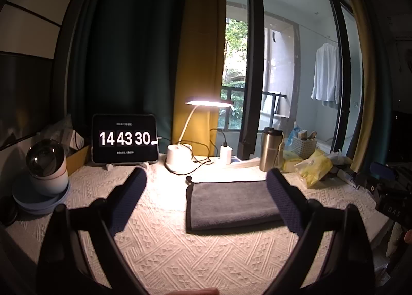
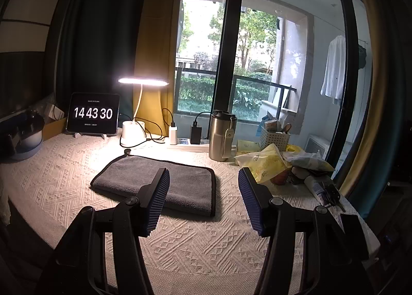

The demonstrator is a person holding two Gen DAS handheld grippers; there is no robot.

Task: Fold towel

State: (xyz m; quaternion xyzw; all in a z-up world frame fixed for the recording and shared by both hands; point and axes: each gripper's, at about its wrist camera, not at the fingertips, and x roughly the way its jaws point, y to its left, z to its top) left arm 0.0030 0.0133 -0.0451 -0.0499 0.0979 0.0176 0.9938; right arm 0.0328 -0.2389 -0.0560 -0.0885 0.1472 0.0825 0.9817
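Note:
A grey towel (image 1: 231, 202) with black edging lies folded flat on the cream textured table cover (image 1: 159, 243); it also shows in the right wrist view (image 2: 164, 181). My left gripper (image 1: 206, 176) is open and empty, held above the table just short of the towel, its right finger overlapping the towel's right end. My right gripper (image 2: 203, 174) is open and empty, raised above the towel's near right corner. Neither gripper touches the towel.
Behind the towel stand a lit desk lamp (image 1: 179, 153), a tablet clock (image 1: 125, 138), a power strip with chargers (image 2: 188, 142) and a steel tumbler (image 2: 221, 135). Yellow bags and clutter (image 2: 267, 163) fill the right side. Bowls and a plate (image 1: 46, 169) sit far left.

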